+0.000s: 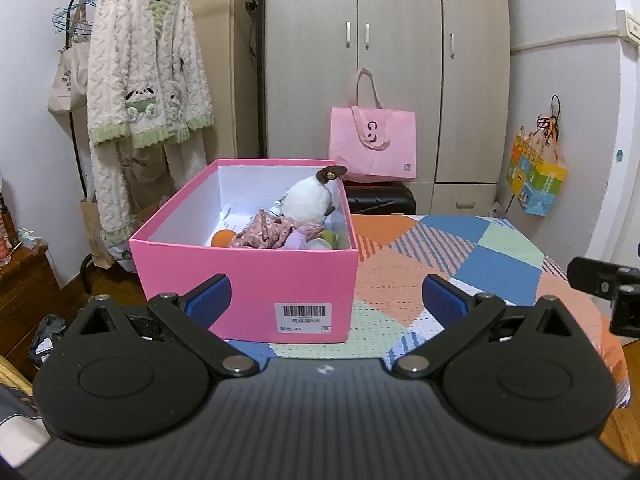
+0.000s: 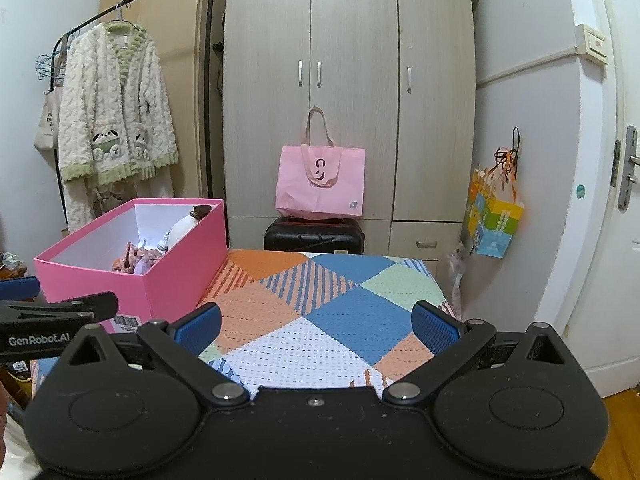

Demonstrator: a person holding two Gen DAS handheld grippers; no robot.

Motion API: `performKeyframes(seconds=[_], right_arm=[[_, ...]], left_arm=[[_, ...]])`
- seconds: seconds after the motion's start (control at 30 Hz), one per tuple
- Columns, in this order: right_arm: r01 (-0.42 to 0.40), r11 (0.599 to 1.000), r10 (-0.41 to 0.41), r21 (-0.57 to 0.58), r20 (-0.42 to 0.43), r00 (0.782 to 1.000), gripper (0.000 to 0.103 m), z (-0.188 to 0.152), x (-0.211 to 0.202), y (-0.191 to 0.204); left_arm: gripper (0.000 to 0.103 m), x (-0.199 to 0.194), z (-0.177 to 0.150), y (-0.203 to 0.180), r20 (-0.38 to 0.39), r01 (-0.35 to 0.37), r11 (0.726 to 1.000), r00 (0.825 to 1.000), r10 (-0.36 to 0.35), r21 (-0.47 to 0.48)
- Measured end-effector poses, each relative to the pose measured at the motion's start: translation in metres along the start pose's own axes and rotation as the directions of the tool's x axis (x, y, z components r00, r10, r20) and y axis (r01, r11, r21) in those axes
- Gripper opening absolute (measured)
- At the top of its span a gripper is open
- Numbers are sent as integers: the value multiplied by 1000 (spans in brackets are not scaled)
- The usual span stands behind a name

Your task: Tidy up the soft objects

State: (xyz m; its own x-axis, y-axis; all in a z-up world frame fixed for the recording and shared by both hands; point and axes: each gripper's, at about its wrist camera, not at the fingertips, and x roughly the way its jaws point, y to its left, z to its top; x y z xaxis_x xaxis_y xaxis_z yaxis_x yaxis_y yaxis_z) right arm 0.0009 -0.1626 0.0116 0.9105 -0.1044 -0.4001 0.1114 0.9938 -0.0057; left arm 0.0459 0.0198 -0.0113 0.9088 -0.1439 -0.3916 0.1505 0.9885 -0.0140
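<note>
Soft toys lie inside an open pink cardboard box (image 1: 244,280) with a barcode label, which stands on a patchwork cloth of orange, blue, green and white squares (image 2: 320,312). A white plush animal with a brown head (image 1: 310,198) leans against the box's right wall, beside a crumpled floral pink fabric piece (image 1: 268,232) and an orange ball (image 1: 222,237). Left tongs (image 1: 326,300) are spread wide and hold nothing, facing the box's near wall. Right tongs (image 2: 316,326) are likewise spread and hold nothing, above the bare cloth to the right of the box.
</note>
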Motion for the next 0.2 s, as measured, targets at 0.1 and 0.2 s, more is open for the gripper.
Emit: performKeyframes(seconds=[0.1,0.2], right_arm=[[2,1000,-2,-1,0,1000,103,0,0,1],[5,1000,-5,-2,3,1000,103,-1,-1,1]], left_arm=[[103,1,0,0,-4,-3,1000,1000,3,1],[103,1,0,-1,-7,0,1000,1000,0,5]])
